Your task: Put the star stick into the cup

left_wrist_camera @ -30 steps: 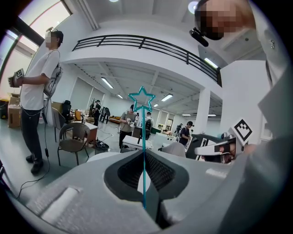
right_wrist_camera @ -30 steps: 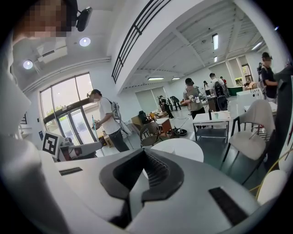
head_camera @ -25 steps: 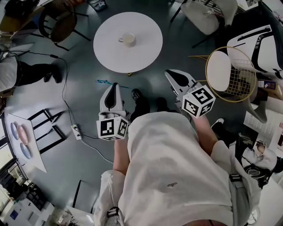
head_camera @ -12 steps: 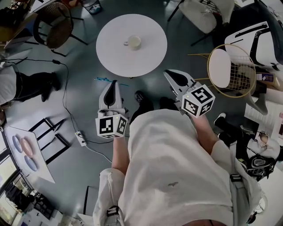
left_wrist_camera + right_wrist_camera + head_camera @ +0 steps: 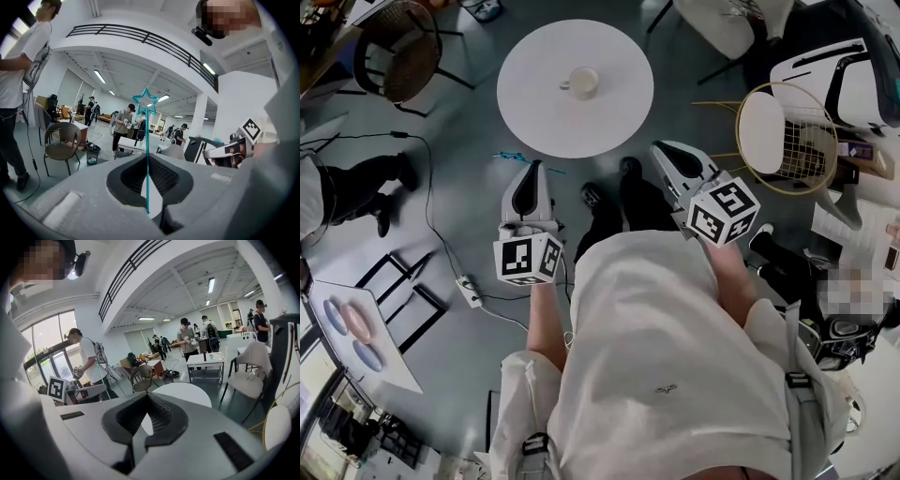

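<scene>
Left gripper [image 5: 532,171]: jaws clamped on the thin teal stick with an outline star at its tip [image 5: 146,140], held over the grey floor [image 5: 459,225] just short of the round white table [image 5: 534,112]. Small pale cup [image 5: 582,82]: standing on that table. Right gripper [image 5: 143,423]: jaws together, nothing between them.

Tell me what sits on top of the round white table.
A single white cup stands near the middle of the round white table. Nothing else shows on it. What the cup holds is too small to tell. The star stick is in the left hand-held gripper.
</scene>
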Demonstrator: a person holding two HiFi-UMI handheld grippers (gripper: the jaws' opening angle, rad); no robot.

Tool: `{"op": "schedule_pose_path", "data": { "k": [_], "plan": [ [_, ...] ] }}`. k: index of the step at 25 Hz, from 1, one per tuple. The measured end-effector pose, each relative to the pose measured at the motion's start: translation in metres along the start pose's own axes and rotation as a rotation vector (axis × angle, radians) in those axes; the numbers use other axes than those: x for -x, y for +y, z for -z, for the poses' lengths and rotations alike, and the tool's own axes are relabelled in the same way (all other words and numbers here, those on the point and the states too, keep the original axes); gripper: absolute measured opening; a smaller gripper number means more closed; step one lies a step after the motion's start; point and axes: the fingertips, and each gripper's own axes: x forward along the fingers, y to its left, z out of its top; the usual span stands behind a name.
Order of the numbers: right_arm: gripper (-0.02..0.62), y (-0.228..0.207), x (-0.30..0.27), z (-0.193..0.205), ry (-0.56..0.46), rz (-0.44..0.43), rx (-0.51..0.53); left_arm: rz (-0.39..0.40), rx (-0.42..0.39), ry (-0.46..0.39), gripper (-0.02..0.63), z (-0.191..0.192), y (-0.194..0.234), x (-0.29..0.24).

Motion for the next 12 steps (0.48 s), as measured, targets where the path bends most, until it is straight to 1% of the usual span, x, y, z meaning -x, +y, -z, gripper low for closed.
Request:
{"op": "schedule_pose_path", "data": {
  "k": [5,12],
  "plan": [
    [0.008,-0.007,-0.003,0.007,0.021,-0.004,-0.003,0.0,-0.002,0.002,0.017,0.003,-0.004,-0.006],
    [0.008,-0.01,-0.025,-0.012,0.008,-0.073,0.017,-0.053,0.0,-0.004,0.017,-0.003,-0.001,-0.009]
  ]
}}
